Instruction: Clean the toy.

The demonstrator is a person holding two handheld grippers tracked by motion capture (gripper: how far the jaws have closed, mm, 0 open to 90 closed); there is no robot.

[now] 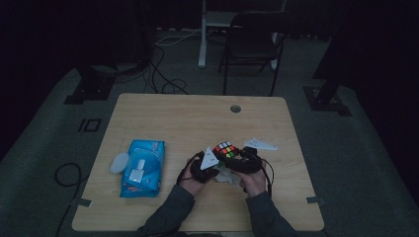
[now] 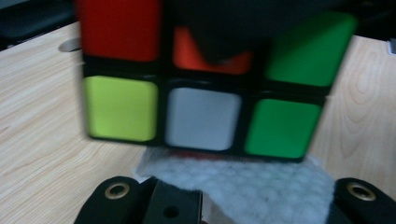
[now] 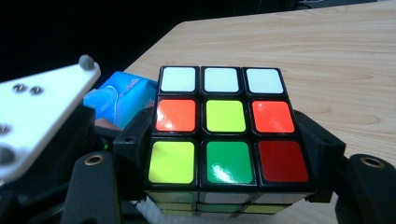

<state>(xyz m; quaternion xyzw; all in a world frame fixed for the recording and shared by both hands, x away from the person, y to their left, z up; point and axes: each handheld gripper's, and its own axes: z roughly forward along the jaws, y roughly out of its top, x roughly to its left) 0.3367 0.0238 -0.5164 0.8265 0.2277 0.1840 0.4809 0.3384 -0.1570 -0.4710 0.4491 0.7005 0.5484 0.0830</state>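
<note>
Your right gripper [image 1: 243,159] has its fingers [image 3: 322,144] clamped on the two opposite sides of the puzzle cube [image 1: 226,149], which sits between your two hands near the middle of the surface [image 1: 197,118], slightly right. In the right gripper view the cube [image 3: 224,128] faces up toward the camera with a white row farthest away. A cube has no long axis; its edges sit skewed to the surface's edges in the high view.

Your left gripper [image 1: 205,167] comes in from the left, its fingers clamped on a white wipe [image 2: 243,186] held against the cube's lower edge [image 2: 201,112]. A blue wipes pack [image 1: 143,167] lies well apart to the left.
</note>
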